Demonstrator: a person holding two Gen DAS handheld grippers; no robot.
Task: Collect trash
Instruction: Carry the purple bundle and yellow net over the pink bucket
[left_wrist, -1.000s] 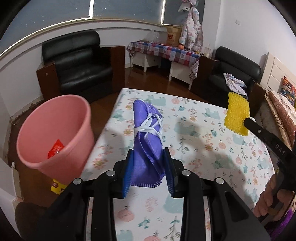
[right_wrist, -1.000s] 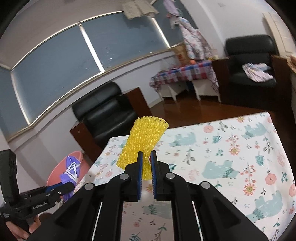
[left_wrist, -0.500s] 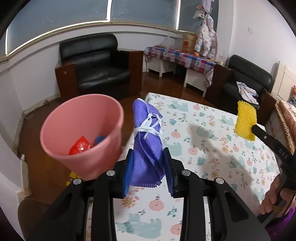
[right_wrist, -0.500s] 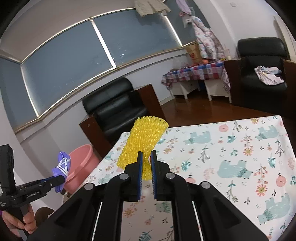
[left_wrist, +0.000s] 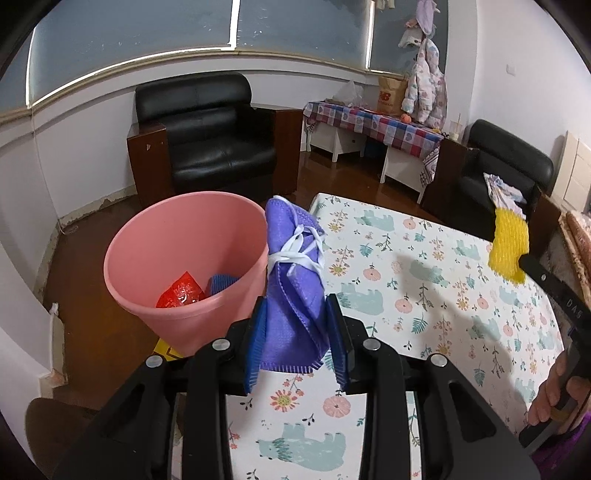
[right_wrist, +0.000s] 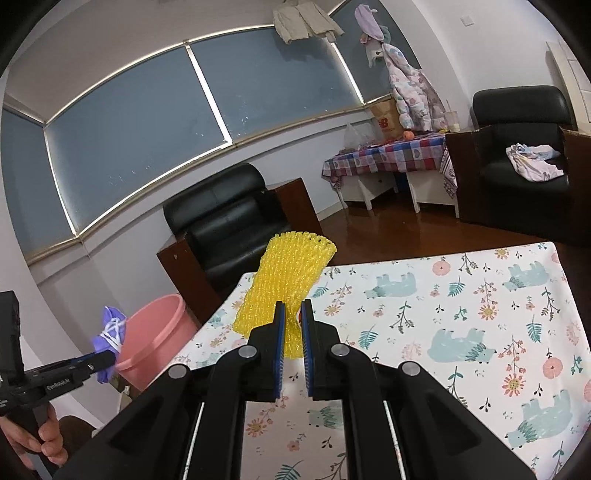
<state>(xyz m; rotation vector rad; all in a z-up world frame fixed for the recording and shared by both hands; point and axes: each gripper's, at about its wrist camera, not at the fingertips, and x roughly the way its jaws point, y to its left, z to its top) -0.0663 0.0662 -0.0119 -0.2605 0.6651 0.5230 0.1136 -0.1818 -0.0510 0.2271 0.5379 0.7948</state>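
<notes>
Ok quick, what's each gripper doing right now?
Left gripper: closed on the purple face mask, beside the pink bin.
Right gripper: closed on the yellow foam net, above the table.

Curved window (right_wrist: 155, 122) at 11 o'clock; black armchair (left_wrist: 207, 136) at 12 beneath; checked side table (left_wrist: 373, 125) at 1; wooden floor (left_wrist: 85, 236).

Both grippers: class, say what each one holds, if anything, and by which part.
The left gripper clamps the purple face mask by its lower end. The right gripper pinches the yellow foam net by its lower edge.
</notes>
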